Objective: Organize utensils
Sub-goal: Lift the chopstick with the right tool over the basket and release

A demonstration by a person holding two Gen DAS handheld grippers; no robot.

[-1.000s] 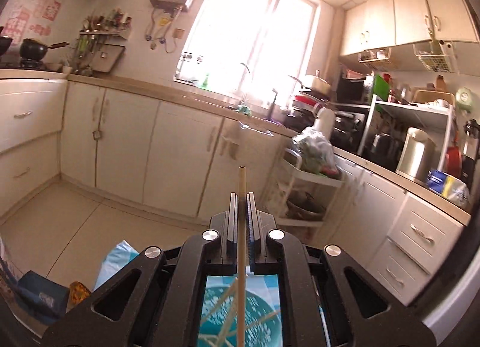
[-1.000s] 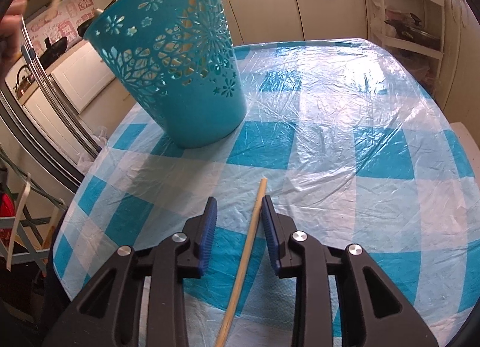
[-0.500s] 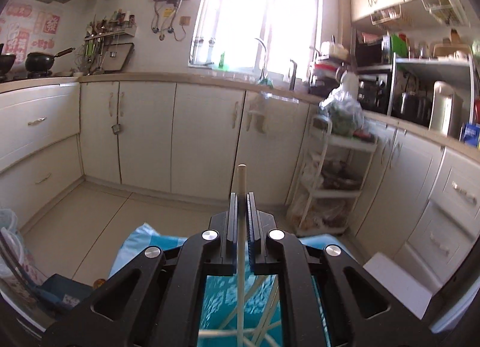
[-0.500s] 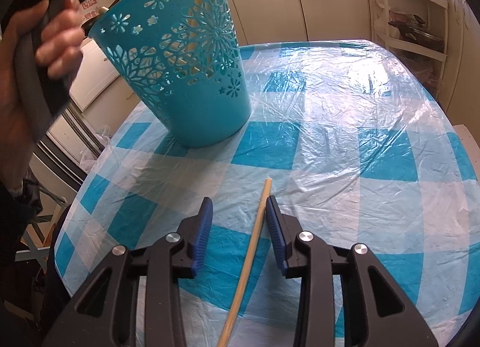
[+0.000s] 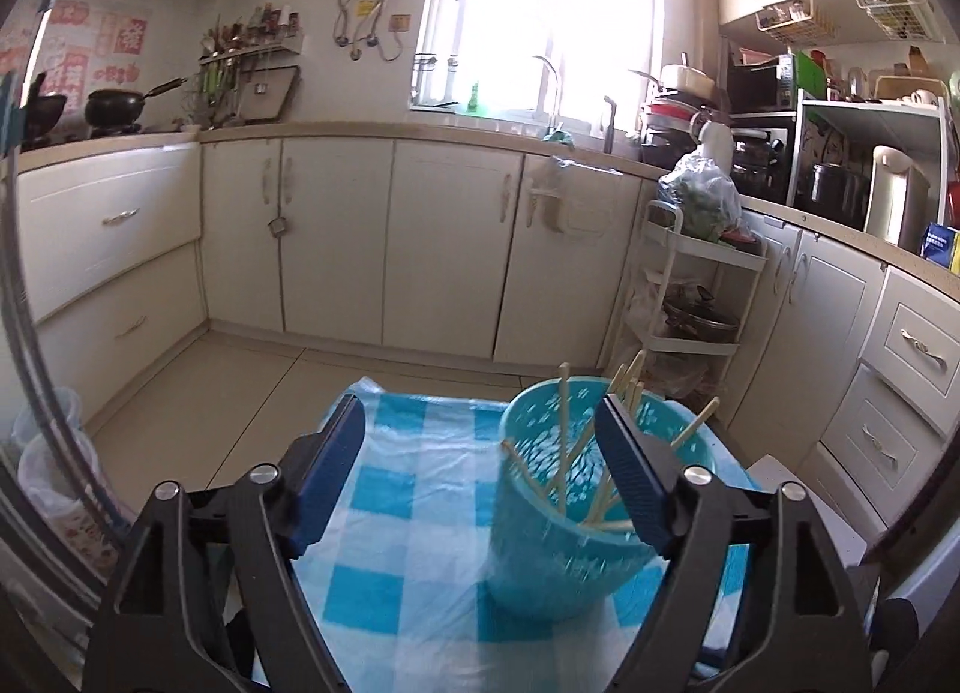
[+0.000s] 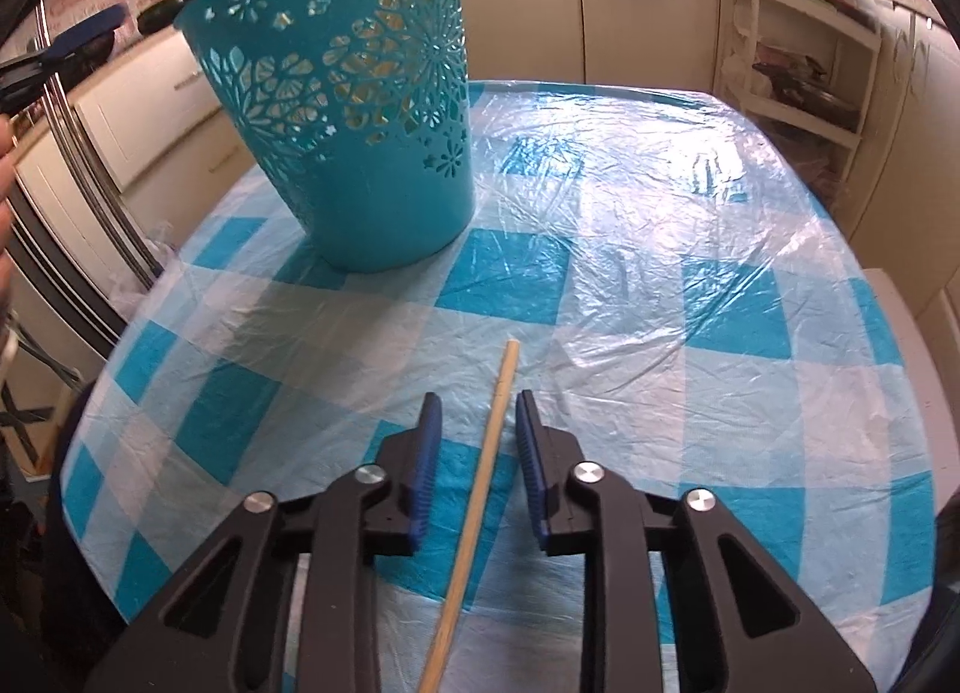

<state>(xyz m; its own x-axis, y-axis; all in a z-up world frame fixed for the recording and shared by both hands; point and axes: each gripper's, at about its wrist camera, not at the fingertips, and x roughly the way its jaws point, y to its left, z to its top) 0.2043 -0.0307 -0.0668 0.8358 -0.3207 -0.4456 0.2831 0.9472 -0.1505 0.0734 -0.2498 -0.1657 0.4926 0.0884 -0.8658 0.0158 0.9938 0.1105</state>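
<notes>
Several chopsticks (image 5: 564,423) fill the basket (image 5: 558,537), visible only from the left wrist.

The chopstick (image 6: 480,504) runs off the bottom edge of the right wrist view, its far end unseen. The basket (image 5: 558,519) is partly covered by a finger (image 5: 630,477) (lower right), so the count of sticks inside cannot be told.
</notes>
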